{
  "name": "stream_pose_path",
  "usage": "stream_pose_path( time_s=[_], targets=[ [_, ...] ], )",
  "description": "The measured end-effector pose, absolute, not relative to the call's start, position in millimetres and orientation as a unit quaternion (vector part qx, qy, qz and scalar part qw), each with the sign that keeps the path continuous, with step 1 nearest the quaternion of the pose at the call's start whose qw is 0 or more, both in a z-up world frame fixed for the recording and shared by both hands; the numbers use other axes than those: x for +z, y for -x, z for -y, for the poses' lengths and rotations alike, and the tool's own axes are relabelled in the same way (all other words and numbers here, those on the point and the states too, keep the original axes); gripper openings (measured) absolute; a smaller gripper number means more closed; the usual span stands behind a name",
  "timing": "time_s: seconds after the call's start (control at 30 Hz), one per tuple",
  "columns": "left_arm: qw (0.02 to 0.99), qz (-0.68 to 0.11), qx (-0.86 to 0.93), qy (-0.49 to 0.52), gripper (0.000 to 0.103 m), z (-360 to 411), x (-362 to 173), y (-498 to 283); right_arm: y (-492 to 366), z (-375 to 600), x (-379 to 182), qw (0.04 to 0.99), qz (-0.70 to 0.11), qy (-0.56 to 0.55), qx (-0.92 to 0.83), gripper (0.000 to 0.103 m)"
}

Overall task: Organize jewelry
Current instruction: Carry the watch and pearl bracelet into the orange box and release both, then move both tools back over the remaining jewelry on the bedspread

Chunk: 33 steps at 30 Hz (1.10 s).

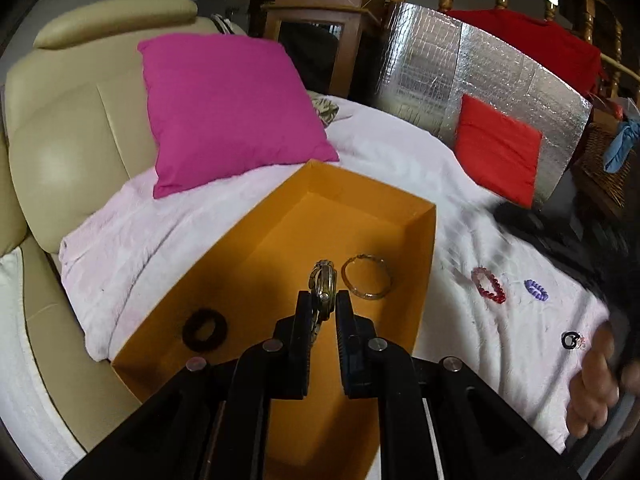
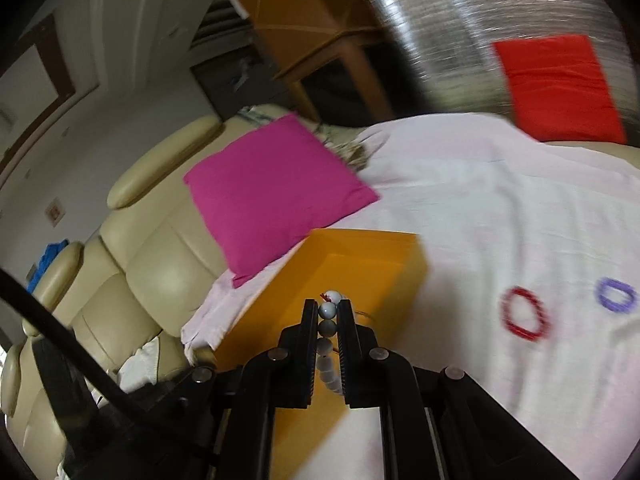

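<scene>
Brass watch (image 1: pixel 323 294) between left tongs (image 1: pixel 324 300); pearl beads (image 2: pixel 328 312) between right tongs (image 2: pixel 328 308)

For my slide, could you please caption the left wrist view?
Left tool holds a watch over the orange box, beside a bangle.

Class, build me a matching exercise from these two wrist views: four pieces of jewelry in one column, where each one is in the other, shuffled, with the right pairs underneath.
Column one:
1. metal wristwatch
2. white bead bracelet
3. thin metal bangle
4. red bead bracelet

Column two:
A. lying on the pink sheet, outside the box
B. clamped in the left gripper
C. lying on the floor of the orange box
D. clamped in the right gripper

Pairs: 1-B, 2-D, 3-C, 4-A
</scene>
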State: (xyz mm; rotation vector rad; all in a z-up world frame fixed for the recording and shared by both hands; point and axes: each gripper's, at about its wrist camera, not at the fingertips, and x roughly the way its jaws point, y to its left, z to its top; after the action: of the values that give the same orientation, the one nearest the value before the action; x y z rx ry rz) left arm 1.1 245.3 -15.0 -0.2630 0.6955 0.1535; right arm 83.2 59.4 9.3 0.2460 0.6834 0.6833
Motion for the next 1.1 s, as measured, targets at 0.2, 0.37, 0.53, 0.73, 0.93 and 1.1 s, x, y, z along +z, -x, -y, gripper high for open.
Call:
stream_pose_path(
  time_s=[0.2,0.37,0.53,0.73,0.93,1.1],
  targets=[
    [0.943,-0.278,0.130,0.131,0.069,-251.6,-11.1,4.1,-139.3,-92.8,15.7,0.878,-0.351,-0.151,0.288,0.030],
    [0.944,-0.289,0.123,0.100,0.069,-229.4,-10.3,-5.8,-108.2,-30.0,10.0,0.902,-0.328,-0.113,0.256,0.034],
    [0.949,-0.294,0.100,0.063,0.069,-183.6,-6.1,-21.0,-81.0,63.4,-8.2,0.914,-0.335,-0.120,0.194,0.034],
    [0.952,-0.300,0.054,0.014,0.069,-118.9,-5.2,-39.7,-58.0,167.5,-15.9,0.922,-0.314,-0.184,0.130,0.034],
    [0.948,-0.318,0.029,0.000,0.069,-73.0,-1.0,-65.6,-59.0,239.1,-29.5,0.911,-0.317,-0.248,0.088,0.034],
    [0.945,-0.327,0.024,0.008,0.069,-50.8,2.3,-90.4,-68.2,269.6,-33.6,0.897,-0.332,-0.282,0.071,0.034]
  ],
)
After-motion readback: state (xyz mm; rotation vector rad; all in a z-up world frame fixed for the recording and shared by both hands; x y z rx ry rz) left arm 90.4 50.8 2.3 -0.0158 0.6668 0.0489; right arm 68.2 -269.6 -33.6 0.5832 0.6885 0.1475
